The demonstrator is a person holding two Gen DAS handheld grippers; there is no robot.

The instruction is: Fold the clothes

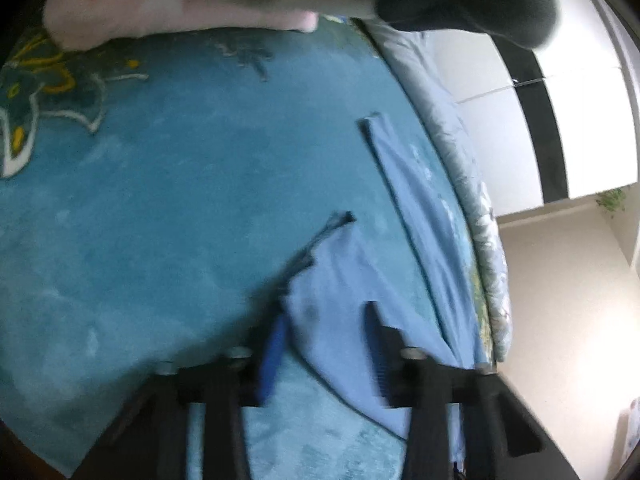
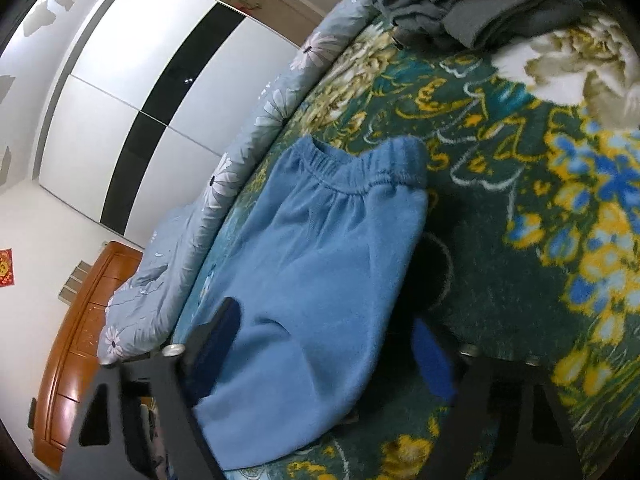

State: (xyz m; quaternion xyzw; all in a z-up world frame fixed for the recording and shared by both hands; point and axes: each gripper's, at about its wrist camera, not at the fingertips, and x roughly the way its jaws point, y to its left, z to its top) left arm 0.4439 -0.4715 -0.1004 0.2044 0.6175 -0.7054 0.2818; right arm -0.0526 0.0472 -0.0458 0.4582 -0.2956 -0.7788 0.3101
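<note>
1. Your landmark is the blue fleece trousers (image 2: 320, 264), which lie on the patterned blanket (image 2: 520, 240) near the side of the bed with the flowered quilt (image 2: 224, 200).
2. Your right gripper (image 2: 328, 344) sits over the trousers with its jaws spread wide; the fabric passes between the fingers, but neither finger visibly pinches it.
3. The elastic waistband (image 2: 360, 168) lies at the far end of the trousers from that gripper.
4. Beyond the waistband, a grey garment (image 2: 472, 4) is heaped at the far end of the blanket.
5. Your left gripper (image 1: 324, 332) is also wide apart, with a trouser leg (image 1: 340, 304) lying between its fingers; the view is blurred, so contact is unclear.
6. A second leg (image 1: 416, 208) stretches away beside the quilt edge.
7. A pink cloth (image 1: 160, 4) lies well beyond the legs.
</note>
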